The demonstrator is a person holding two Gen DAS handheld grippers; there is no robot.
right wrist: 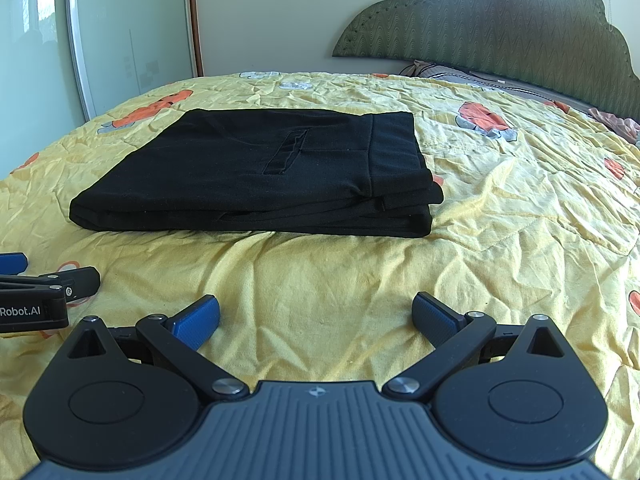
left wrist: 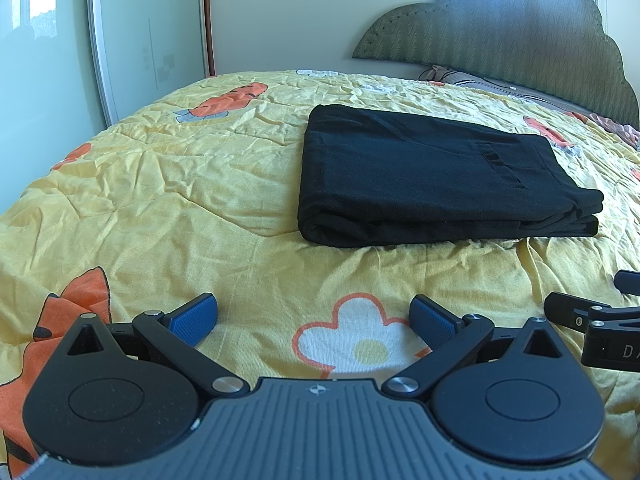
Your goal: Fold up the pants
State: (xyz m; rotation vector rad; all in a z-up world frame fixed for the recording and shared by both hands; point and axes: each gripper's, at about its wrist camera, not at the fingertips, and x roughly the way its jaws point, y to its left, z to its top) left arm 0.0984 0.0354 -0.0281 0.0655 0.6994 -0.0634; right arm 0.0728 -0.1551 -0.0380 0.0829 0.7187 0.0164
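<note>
We see the bed [left wrist: 160,184] first: yellow quilt w/ orange and white prints, wrinkled all over, filling both views. Its far edge meets the wall and a sliding door [left wrist: 132,32] on the left, the green scalloped headboard [right wrist: 500,20] on the right, w/ pillows [right wrist: 460,74] just beneath it.

Next the black pants [left wrist: 420,176], folded into a flat layered rectangle, lying on the quilt mid-bed, pocket slit and waistband up top. The stacked fold edges face us; the near edge is straight, the right corner slightly stepped. Bare quilt on every side, widest to the left and btw pants and us.

Left hand-held gripper [left wrist: 314,318] sits low over the near quilt, blue pads [left wrist: 196,318] spread wide apart, nothing btw them, well short of the pants. Right hand-held gripper [right wrist: 316,320] is likewise spread and empty, just beside the left one, also apart from the pants.
</note>
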